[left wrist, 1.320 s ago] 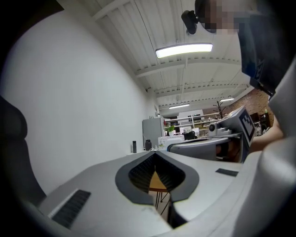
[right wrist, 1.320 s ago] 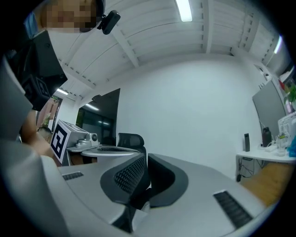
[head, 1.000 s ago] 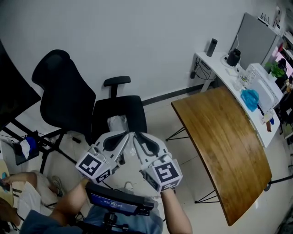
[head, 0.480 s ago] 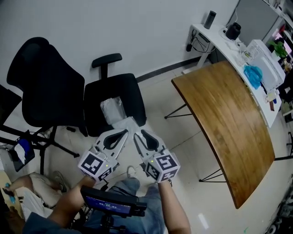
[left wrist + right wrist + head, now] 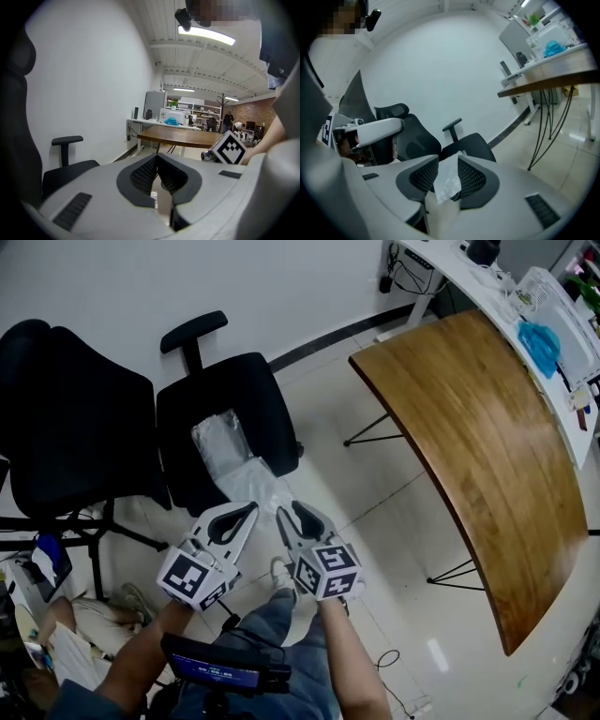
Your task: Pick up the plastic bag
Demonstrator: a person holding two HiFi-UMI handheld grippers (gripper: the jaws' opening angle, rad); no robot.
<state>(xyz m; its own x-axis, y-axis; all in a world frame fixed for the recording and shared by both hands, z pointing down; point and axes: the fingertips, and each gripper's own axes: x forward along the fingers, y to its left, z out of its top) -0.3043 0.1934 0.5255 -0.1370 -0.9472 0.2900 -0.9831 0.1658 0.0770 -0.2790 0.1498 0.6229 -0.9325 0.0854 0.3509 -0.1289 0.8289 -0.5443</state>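
The clear plastic bag (image 5: 223, 442) lies on the black seat of the office chair (image 5: 258, 395). Its paler end (image 5: 255, 484) hangs over the seat's front edge towards both grippers. My right gripper (image 5: 289, 511) is just below that end. In the right gripper view its jaws (image 5: 448, 161) have just been opening and stand apart, with a crumpled corner of the bag (image 5: 448, 182) loose between the pads. My left gripper (image 5: 250, 509) is beside it on the left. In the left gripper view its pads meet at the tips (image 5: 157, 158), and no bag shows ahead of them.
A second black chair (image 5: 66, 418) stands to the left. A curved wooden table (image 5: 478, 427) on thin black legs fills the right, with a cluttered white desk (image 5: 511, 282) behind it. The person's leg and shoe (image 5: 279, 573) are below the grippers.
Both grippers have dropped to the chair seat's front edge. The right jaws stand wider than before. The bag's pale end now reaches off the seat to the fingertips.
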